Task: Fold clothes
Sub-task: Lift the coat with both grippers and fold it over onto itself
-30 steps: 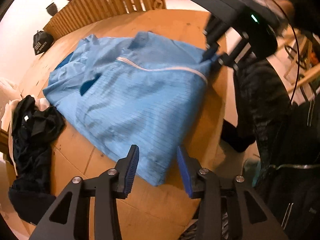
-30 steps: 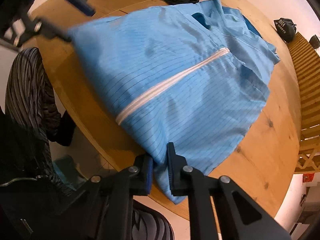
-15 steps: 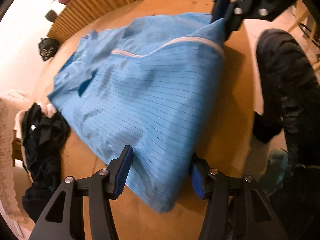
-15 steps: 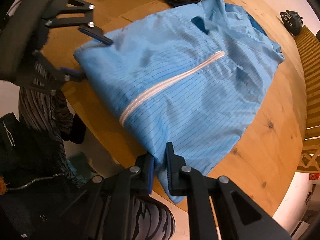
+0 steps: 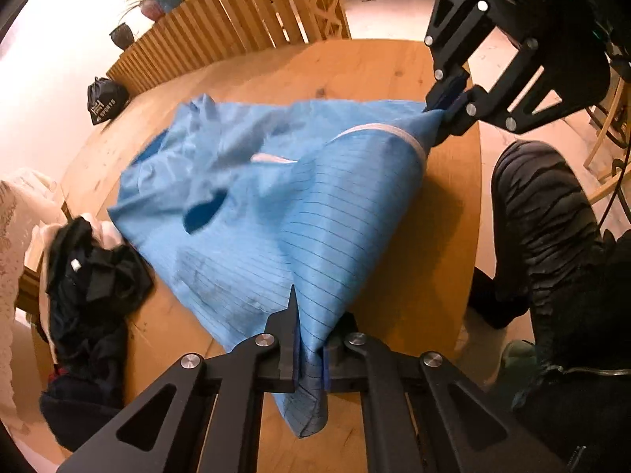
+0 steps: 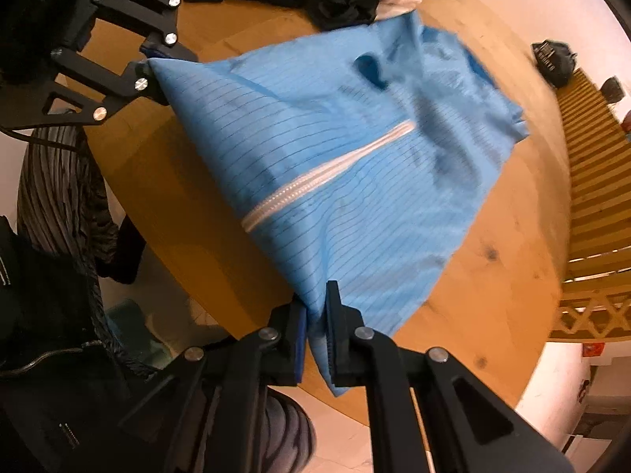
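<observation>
Two grippers, left gripper (image 5: 309, 354) and right gripper (image 6: 315, 339), jaws clamped on the blue jacket's (image 5: 252, 213) hem corners at the worktop (image 5: 355, 67) edge; dark clothes (image 5: 86, 276) heaped beside its far side.

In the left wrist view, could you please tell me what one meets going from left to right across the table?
Pile of dark clothes → blue garment with its white zipper → the right hand-held gripper pinching its far corner → the person's striped trouser leg beyond the table edge.
</observation>
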Available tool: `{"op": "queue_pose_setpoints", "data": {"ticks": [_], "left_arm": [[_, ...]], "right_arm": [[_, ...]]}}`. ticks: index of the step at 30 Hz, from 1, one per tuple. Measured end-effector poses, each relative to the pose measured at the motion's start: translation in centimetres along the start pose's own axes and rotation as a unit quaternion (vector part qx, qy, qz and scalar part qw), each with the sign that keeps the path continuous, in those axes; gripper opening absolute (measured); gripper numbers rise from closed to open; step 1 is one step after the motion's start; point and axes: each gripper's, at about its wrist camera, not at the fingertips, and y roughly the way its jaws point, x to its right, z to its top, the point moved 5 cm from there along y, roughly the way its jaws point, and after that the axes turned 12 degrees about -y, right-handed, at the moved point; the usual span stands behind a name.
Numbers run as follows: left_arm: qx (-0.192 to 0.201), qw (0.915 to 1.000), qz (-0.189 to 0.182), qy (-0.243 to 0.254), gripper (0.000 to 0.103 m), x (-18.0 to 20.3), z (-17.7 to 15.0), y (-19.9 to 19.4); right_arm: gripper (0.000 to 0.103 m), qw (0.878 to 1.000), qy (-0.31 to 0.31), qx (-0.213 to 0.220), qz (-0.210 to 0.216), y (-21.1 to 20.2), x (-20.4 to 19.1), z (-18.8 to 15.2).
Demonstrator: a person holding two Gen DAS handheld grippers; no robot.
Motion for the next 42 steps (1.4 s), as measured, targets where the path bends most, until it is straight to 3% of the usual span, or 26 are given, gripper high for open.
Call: {"op": "queue_pose_setpoints", "data": {"ticks": [9,14,18,26,34,36,38,39,40,42], "left_arm": [[0.052,0.9984,0.023,0.004,0.006,-3.8,6.1,-4.7],[0.072,0.9963,0.047,0.004,0.006,-8.0,10.4,-5.0],[0.074,0.9958,0.053,-0.007,0.006,-12.2,13.8,-3.4],[0.056,0.9948,0.035,-0.077,0.006,-24.5,19.9,5.6],[-0.005,0.993,-0.006,-0.118,0.007,-33.2,21.1,17.4],[-0.028,0.9923,0.003,-0.121,0.015,-34.8,21.3,20.1],[-0.053,0.991,0.027,-0.12,0.039,-36.5,21.3,22.3],[-0.058,0.9908,0.039,-0.116,0.045,-37.2,21.3,22.7],[-0.063,0.9904,0.051,-0.112,0.049,-37.8,21.3,23.0],[-0.061,0.9885,0.07,-0.12,0.049,-39.5,21.5,22.1]], "right_arm": [[0.006,0.996,0.005,0.042,-0.074,-6.1,5.6,1.5],[0.006,0.99,0.004,0.062,-0.124,-8.6,10.9,3.7],[0.006,0.988,0.004,0.061,-0.144,-7.8,16.0,6.4],[0.006,0.989,0.021,0.056,-0.139,0.3,28.6,13.3],[0.006,0.994,0.03,0.028,-0.105,12.8,37.0,18.2],[0.006,0.994,0.022,0.02,-0.108,15.3,37.7,18.9],[0.009,0.994,0.024,0.017,-0.106,17.3,38.5,19.3],[0.012,0.994,0.033,0.021,-0.1,17.6,38.9,19.2],[0.018,0.994,0.042,0.025,-0.093,17.9,39.3,19.1],[0.02,0.994,0.06,0.032,-0.08,18.5,40.2,19.0]]}}
